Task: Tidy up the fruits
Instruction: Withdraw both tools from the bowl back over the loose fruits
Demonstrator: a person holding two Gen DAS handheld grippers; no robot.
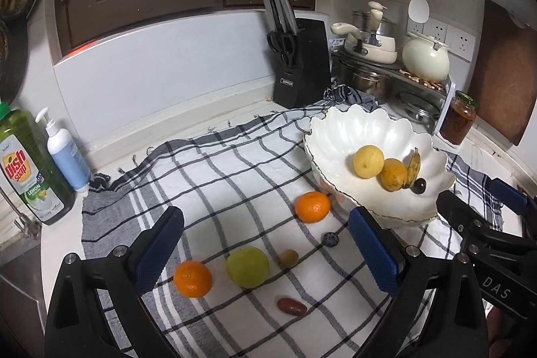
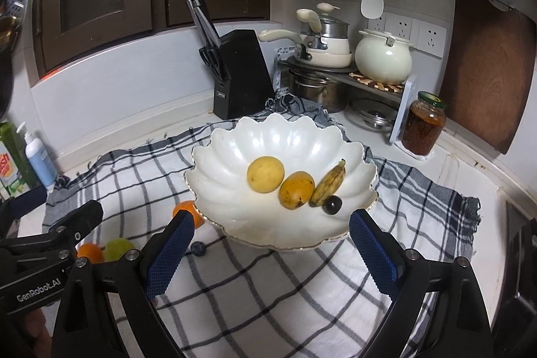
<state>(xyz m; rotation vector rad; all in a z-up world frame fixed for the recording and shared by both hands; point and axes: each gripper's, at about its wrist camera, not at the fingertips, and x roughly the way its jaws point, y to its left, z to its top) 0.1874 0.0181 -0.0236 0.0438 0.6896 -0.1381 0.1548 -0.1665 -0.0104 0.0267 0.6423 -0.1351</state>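
Left tongs (image 1: 265, 244) wide, empty, above green fruit (image 1: 247, 266); right tongs (image 2: 270, 244) wide, empty, before bowl (image 2: 235, 143).

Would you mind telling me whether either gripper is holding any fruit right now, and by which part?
Nothing is held. The left gripper and the right gripper both have their jaws wide apart with no fruit between them.

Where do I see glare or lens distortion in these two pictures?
Left wrist view: the counter edge bows, corners are black, and the bowl shows soft sheen. Right wrist view: bright glare patches on the bowl's inner wall, and the cutting board curves.
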